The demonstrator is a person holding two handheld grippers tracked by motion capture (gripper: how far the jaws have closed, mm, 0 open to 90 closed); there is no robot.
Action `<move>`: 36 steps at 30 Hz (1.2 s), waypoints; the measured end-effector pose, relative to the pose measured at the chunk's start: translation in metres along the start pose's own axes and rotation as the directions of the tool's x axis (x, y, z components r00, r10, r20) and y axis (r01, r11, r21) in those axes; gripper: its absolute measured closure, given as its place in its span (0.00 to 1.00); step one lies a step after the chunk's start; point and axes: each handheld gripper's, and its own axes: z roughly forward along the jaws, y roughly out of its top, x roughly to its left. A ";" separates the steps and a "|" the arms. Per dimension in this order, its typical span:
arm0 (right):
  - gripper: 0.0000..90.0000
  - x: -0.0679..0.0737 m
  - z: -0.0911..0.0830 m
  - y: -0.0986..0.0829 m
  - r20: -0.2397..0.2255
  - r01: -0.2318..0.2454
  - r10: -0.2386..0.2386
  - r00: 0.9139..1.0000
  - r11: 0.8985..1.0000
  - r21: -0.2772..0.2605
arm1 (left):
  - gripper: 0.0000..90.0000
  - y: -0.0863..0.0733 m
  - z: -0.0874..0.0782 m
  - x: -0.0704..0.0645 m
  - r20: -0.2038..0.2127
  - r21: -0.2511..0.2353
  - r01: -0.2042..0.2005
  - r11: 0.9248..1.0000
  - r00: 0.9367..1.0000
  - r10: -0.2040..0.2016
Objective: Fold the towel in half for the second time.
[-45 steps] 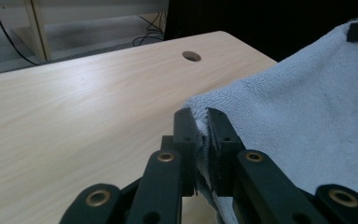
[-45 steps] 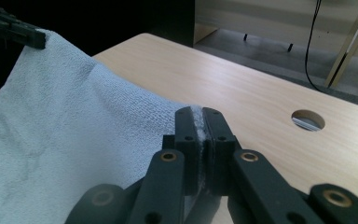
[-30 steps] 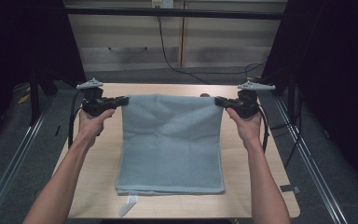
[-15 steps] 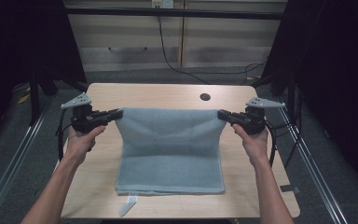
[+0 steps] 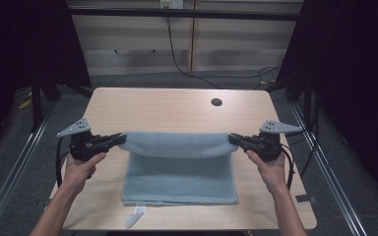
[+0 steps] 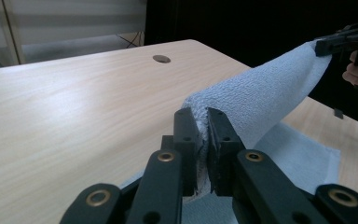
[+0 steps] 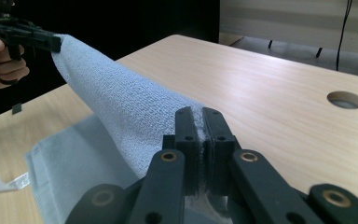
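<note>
Both grippers, each clamped on a far corner of the pale blue towel, had travelled toward the person since the earlier frames, drawing the raised edge back over the flat part.

Left gripper and right gripper were held level above the wooden table, well apart, with the lifted edge stretched between them as a rounded fold. Jaws of the left gripper were closed on a bunched corner of cloth; those of the right gripper pinched the opposite corner likewise. Below the fold, the towel's near portion lay flat on the table, a white label protruding from its near edge. Beyond the towel, a round cable hole marked the tabletop.
</note>
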 end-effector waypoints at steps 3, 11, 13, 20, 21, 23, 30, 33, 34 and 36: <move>0.95 0.004 -0.006 -0.009 -0.011 -0.002 0.002 1.000 1.000 0.006 | 0.93 -0.007 -0.003 -0.008 0.011 0.005 -0.002 1.000 1.000 0.002; 0.95 0.020 -0.021 -0.028 -0.029 0.013 -0.012 1.000 0.999 0.038 | 0.93 -0.032 -0.012 -0.016 0.045 0.015 0.034 0.999 0.998 -0.035; 0.95 0.024 -0.023 -0.033 -0.036 0.012 -0.010 0.999 0.999 0.042 | 0.93 -0.038 -0.014 -0.019 0.048 0.033 0.028 0.999 0.998 -0.029; 0.95 0.030 -0.024 -0.054 -0.043 0.010 -0.007 0.999 0.996 0.087 | 0.93 -0.058 -0.017 -0.028 0.057 0.105 0.030 0.994 0.998 -0.036; 0.95 0.031 -0.023 -0.057 -0.039 0.013 -0.009 0.999 0.995 0.104 | 0.93 -0.062 -0.017 -0.029 0.053 0.118 0.024 0.993 0.998 -0.031; 0.95 0.032 -0.021 -0.065 -0.039 0.011 -0.006 0.999 0.991 0.134 | 0.93 -0.070 -0.017 -0.030 0.058 0.139 0.025 0.990 0.998 -0.033; 0.95 0.041 -0.019 -0.095 -0.050 0.004 0.008 0.999 0.972 0.234 | 0.93 -0.092 -0.020 -0.038 0.066 0.221 0.001 0.975 0.998 -0.016; 0.94 0.043 -0.019 -0.102 -0.053 -0.003 0.017 0.998 0.968 0.251 | 0.93 -0.100 -0.023 -0.040 0.073 0.236 -0.003 0.972 0.997 -0.015; 0.94 0.043 -0.019 -0.104 -0.057 -0.001 0.016 0.998 0.967 0.256 | 0.93 -0.101 -0.023 -0.041 0.073 0.241 0.004 0.971 0.997 -0.022; 0.93 0.046 -0.019 -0.109 -0.056 -0.011 0.027 0.998 0.963 0.271 | 0.93 -0.104 -0.023 -0.043 0.080 0.250 -0.003 0.968 0.997 -0.018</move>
